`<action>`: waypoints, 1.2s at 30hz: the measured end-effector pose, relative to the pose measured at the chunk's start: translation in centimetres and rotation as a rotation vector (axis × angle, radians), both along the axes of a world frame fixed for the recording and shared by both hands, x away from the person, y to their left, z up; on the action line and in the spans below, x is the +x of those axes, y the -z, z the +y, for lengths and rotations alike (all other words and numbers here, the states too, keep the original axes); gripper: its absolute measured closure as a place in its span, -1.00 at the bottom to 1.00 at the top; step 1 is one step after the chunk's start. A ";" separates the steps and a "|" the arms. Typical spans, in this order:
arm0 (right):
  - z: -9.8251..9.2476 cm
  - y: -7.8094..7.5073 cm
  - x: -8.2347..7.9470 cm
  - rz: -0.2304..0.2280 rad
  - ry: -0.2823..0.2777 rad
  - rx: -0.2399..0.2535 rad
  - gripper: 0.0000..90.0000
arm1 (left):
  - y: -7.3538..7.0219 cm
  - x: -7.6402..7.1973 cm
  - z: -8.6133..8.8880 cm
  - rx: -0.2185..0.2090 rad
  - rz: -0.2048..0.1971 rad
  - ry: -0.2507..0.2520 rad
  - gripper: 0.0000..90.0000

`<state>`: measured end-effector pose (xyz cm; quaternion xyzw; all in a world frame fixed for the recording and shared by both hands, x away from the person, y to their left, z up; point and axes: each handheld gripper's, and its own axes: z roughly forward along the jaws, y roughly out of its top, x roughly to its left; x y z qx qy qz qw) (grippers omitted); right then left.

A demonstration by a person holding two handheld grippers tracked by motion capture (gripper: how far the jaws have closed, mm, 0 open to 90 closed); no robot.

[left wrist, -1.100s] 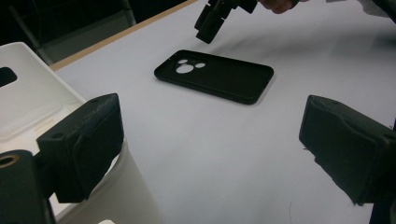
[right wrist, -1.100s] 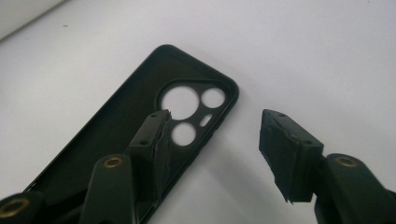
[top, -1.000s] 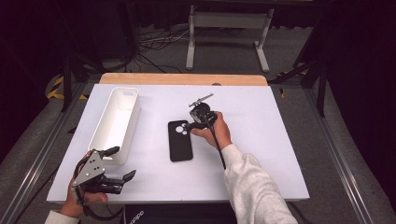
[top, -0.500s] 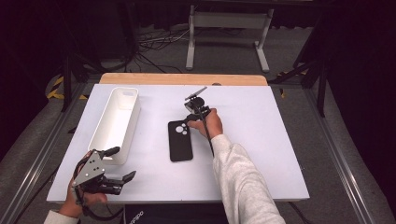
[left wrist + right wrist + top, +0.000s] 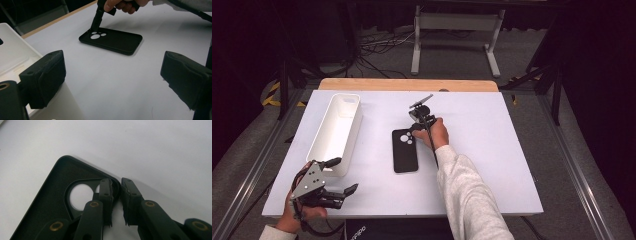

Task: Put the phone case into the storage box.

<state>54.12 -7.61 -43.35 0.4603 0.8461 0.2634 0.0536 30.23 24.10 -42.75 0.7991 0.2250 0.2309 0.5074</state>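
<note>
A black phone case (image 5: 405, 150) lies flat, hollow side up, mid-table, with its camera cut-outs at the far end. My right gripper (image 5: 414, 131) points down at that far corner. In the right gripper view one jaw stands inside the case (image 5: 50, 202) and the other outside, and the right gripper (image 5: 117, 183) pinches the rim between them. Its jaws have just been closing on that rim. The left gripper view shows the case (image 5: 112, 41) with the right gripper (image 5: 95, 26) on it. My left gripper (image 5: 343, 175) rests open near the front left edge, nothing between its pads (image 5: 45, 72).
A long white tray (image 5: 334, 130) stands left of the case, its near end beside my left gripper; its rim (image 5: 10, 50) shows in the left gripper view. A wooden strip (image 5: 407, 85) runs along the table's far edge. Bare white tabletop (image 5: 492, 150) spreads to the right.
My right hand has shifted a little left and down onto the case's far corner, and its jaws have narrowed around the rim. The left gripper has stayed put.
</note>
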 end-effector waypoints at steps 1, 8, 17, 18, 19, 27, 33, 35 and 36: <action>0.0 0.0 0.0 -0.002 0.001 0.003 0.78 | 0.0 0.0 0.0 0.000 0.001 0.001 -0.85; -0.2 0.2 -0.4 -0.029 0.046 0.035 0.85 | 0.0 0.0 -0.1 0.002 0.005 0.004 -0.85; -0.5 0.1 -0.7 -0.055 0.070 0.061 0.95 | 0.0 0.0 -0.1 0.011 0.006 0.011 -0.85; -0.4 0.0 -0.7 -0.055 0.066 0.056 0.94 | 0.0 0.0 -0.1 0.006 0.004 0.010 -0.85; -0.4 -0.1 -0.7 -0.058 0.068 0.056 0.94 | 0.0 0.0 -0.1 0.003 0.003 0.008 -0.85; 0.2 0.0 -0.7 -0.016 0.010 -0.014 0.73 | 0.0 0.1 -0.2 0.005 0.008 0.011 -0.85; 0.1 0.0 -0.6 -0.018 0.009 -0.014 0.93 | 0.0 0.1 -0.2 0.008 0.007 0.012 -0.86; 0.3 0.0 -0.7 -0.024 0.006 -0.020 0.94 | 0.0 0.1 -0.2 0.008 0.008 0.012 -0.86; 0.3 0.0 -0.7 -0.024 0.006 -0.020 0.94 | 0.0 0.1 -0.2 0.008 0.008 0.012 -0.86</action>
